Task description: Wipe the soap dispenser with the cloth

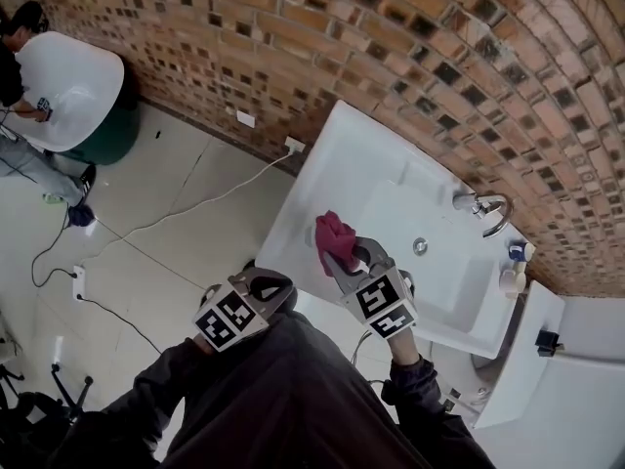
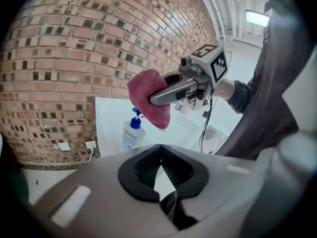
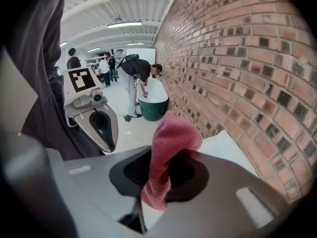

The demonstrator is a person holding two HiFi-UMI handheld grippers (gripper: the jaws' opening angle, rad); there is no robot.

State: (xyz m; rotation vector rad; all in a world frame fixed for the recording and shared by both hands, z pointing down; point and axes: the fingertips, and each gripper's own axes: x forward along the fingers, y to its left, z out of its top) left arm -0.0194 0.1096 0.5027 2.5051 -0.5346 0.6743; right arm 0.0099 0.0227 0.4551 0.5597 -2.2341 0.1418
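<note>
Pink cloth point(image 1: 335, 237) pinched in my right gripper point(image 1: 340, 260), over the desk's point(image 1: 332, 164) near edge; soap dispenser point(image 1: 514, 274) at its back right corner. Left gripper view: left gripper point(image 2: 159, 147) fingers pressed together, empty. Right gripper view: narrow pinch, so I reckon wiping might tug it loose.

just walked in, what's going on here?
A person stands at a white sink by a brick wall, a gripper in each hand. The right gripper is shut on a red cloth, held over the sink. The left gripper is shut and empty, off to the sink's side. The soap dispenser stands at the sink's corner near the faucet, apart from the cloth. Wiping is not yet under way.
</note>
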